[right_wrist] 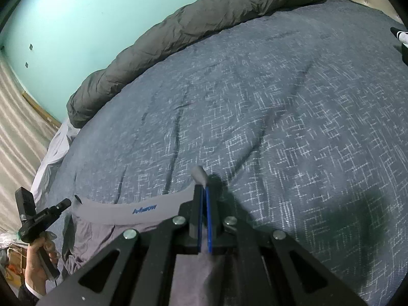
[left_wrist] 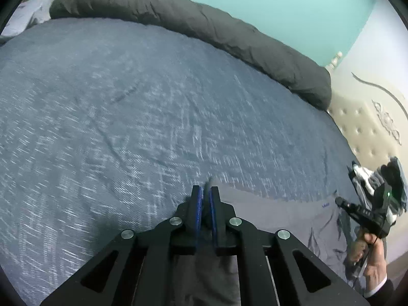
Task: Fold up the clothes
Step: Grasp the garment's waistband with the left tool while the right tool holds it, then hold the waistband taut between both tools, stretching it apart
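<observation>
Holding the gray shorts [right_wrist: 107, 227] tight by both waistband corners, my left gripper [left_wrist: 206, 191] and right gripper [right_wrist: 204, 191] stretch them flat over the bed [right_wrist: 280, 127] for folding.

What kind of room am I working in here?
Most likely a bedroom: a bed with a blue patterned bedspread, a rolled dark duvet along its far edge, and a tufted headboard at one end.

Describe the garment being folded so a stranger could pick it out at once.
Start at the wide bed covered by a blue-grey patterned bedspread, with a rolled dark duvet along its far edge. At the near edge lies a pale grey garment, each end pinched by a gripper. Its light waistband with blue lettering sets it apart from the darker, patterned bedding.
</observation>
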Available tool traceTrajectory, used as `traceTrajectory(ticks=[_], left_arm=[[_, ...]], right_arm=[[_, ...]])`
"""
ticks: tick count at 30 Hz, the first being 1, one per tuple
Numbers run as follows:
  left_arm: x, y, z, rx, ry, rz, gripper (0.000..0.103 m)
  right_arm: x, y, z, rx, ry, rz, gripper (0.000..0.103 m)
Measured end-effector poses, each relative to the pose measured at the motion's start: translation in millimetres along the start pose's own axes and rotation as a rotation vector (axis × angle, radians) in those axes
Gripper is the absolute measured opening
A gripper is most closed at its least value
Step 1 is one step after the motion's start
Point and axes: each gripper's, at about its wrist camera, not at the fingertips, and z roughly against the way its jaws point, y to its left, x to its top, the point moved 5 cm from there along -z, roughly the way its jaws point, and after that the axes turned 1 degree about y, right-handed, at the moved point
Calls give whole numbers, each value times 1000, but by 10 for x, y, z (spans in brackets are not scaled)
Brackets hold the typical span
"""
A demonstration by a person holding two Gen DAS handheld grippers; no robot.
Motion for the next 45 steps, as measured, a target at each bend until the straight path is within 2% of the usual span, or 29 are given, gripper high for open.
traceTrajectory(ticks=[7, 9, 10, 11, 15, 17, 20, 26, 32, 37, 39, 41, 43, 45], left_arm=[[-71, -37, -125, -14, 62, -44, 13], [-107, -68, -185, -21, 84, -63, 21], [-115, -74, -201, -16, 87, -69, 29], [-121, -75, -212, -11, 86, -73, 30], [-133, -76, -233, 4, 84, -93, 28], [-136, -81, -235, 13, 81, -107, 6], [-119, -100, -209, 17, 66, -120, 3], [57, -155, -84, -36, 10, -66, 3], [210, -170, -201, -55, 17, -7, 4], [209, -181, -251, -38, 42, -22, 6], [203, -183, -252, -31, 48, -32, 9], [198, -185, -252, -24, 54, -43, 18], [193, -186, -252, -17, 60, -54, 23], [188, -188, -252, -10, 66, -65, 24]], right_arm=[[-13, -29, 34, 22, -2, -8, 2], [-17, -30, 29, 30, 1, -13, 2], [-21, -30, 27, 32, 3, -14, 2], [-26, -31, 23, 34, 4, -15, 2], [-41, -36, 10, 39, 10, -16, 2], [-44, -34, 5, 43, 12, -15, 2], [-30, -5, 23, 35, -5, 10, 2], [32, 68, 134, 7, -81, 58, 2], [18, -13, 98, -15, -74, 30, 2], [7, -56, 24, 1, -48, -6, 2], [4, -67, 19, 6, -43, -22, 4], [8, -105, 21, 0, -37, -43, 4], [15, -140, 26, -2, -31, -62, 5], [20, -140, 35, -3, -26, -65, 7]])
